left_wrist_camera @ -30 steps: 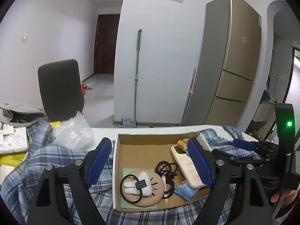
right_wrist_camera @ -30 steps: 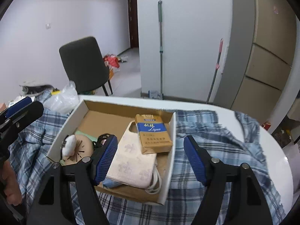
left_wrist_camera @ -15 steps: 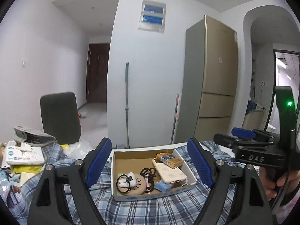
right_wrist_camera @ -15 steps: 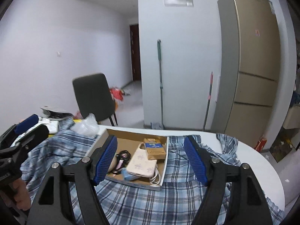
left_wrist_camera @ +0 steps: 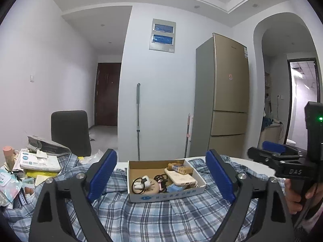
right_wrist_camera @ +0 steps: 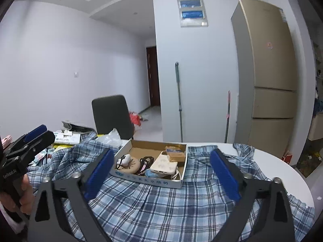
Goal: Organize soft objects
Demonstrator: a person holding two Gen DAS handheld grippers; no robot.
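Blue pads frame my left claw [left_wrist_camera: 161, 178] and my right claw [right_wrist_camera: 161, 176], both wide and holding nothing, raised above the plaid shirt [right_wrist_camera: 171, 207]. The shirt lies spread over the bench [right_wrist_camera: 282, 165], and the cardboard box [left_wrist_camera: 165, 196] rests on it, probably blocking any folding.

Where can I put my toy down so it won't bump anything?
Free: the plaid cloth in front of the cardboard box, between the open jaws, and the bare white table right of the cloth. Crowded: the box's inside and the pile of packets and papers on the left.
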